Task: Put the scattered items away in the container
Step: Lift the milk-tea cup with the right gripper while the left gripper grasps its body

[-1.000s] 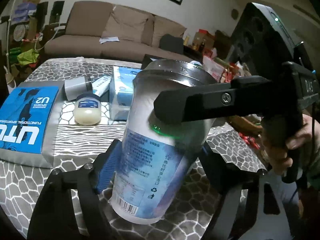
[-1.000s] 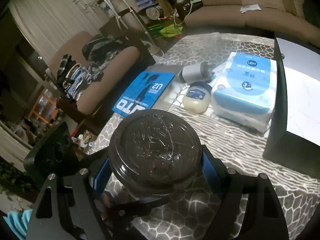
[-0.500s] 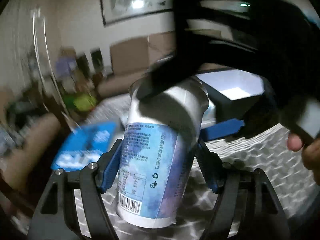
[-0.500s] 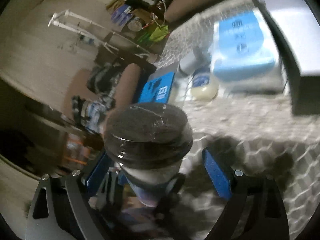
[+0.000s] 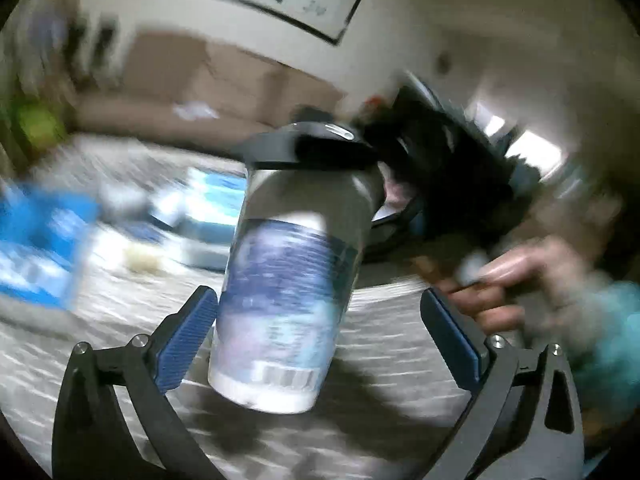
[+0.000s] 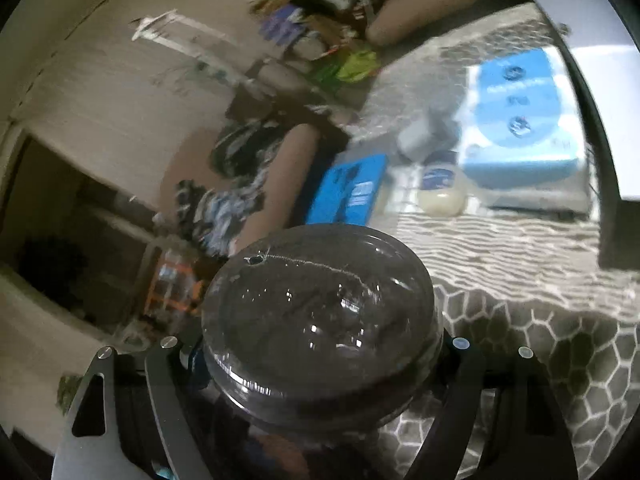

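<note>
Between the fingers of the left tongs [image 5: 316, 300] stands the cup [image 5: 284, 288], a tall pale plastic one, tilted with its top leaning to the right. A bluish-purple label wraps its middle. The print on the label is smeared by blur and cannot be read; only a barcode [image 5: 286, 376] shows, low on the cup near its white base. The left tongs are spread wide and opening: the blue pad on the cup's left lies just beside its wall, and the pad on its right stands well apart from it. Whether the cup's base touches the table [image 6: 520, 320] cannot be told.

At the cup's top, the right tongs [image 6: 320, 350] close in on the rim under the clear domed lid [image 6: 320, 320] and grip it from both sides. A hand [image 5: 492, 280] holds them to the right of the cup.

Beyond the cup on the grey honeycomb-patterned table lie a flat blue packet [image 6: 348, 188] with white lettering too blurred to read, a small jar [image 6: 440, 192] of pale cream with a blue label, a grey cylinder [image 6: 416, 136] behind the jar, and a blue-and-white tissue pack [image 6: 520, 120] whose round marks and text cannot be made out. Farther right of the cup sits the container [image 6: 618, 236], dark-walled and white inside.
</note>
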`<control>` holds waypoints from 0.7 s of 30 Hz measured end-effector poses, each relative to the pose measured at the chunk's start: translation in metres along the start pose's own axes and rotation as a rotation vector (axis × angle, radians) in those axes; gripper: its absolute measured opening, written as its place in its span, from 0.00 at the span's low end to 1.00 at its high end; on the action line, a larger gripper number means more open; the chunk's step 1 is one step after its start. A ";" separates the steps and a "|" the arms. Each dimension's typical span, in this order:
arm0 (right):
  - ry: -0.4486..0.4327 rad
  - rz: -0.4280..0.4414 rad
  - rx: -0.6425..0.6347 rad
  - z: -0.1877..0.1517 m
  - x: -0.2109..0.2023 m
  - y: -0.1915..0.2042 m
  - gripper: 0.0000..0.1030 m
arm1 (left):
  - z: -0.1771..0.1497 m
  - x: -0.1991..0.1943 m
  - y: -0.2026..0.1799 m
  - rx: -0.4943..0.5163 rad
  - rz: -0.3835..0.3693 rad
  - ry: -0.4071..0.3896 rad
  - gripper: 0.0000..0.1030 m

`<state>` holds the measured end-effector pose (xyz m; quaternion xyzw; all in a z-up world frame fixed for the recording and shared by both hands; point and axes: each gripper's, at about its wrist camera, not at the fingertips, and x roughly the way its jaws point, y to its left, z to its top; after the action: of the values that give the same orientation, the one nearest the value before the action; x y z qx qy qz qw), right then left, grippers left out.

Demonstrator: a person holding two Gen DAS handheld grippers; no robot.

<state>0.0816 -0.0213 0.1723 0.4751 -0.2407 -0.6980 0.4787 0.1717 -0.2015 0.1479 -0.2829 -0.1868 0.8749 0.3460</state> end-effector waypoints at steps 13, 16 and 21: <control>0.099 0.234 -0.183 -0.009 -0.016 0.035 0.80 | 0.001 0.014 0.024 -0.148 -0.440 0.243 1.00; 0.137 0.277 -0.226 -0.014 -0.017 0.040 0.80 | 0.000 0.006 0.013 -0.104 -0.472 0.223 0.83; 0.149 0.306 -0.271 -0.015 -0.017 0.048 0.80 | 0.008 0.003 0.001 -0.053 -0.436 0.211 0.58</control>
<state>0.1176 -0.0245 0.2110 0.4147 -0.1777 -0.6060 0.6551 0.1649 -0.2008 0.1522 -0.3346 -0.2292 0.7399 0.5368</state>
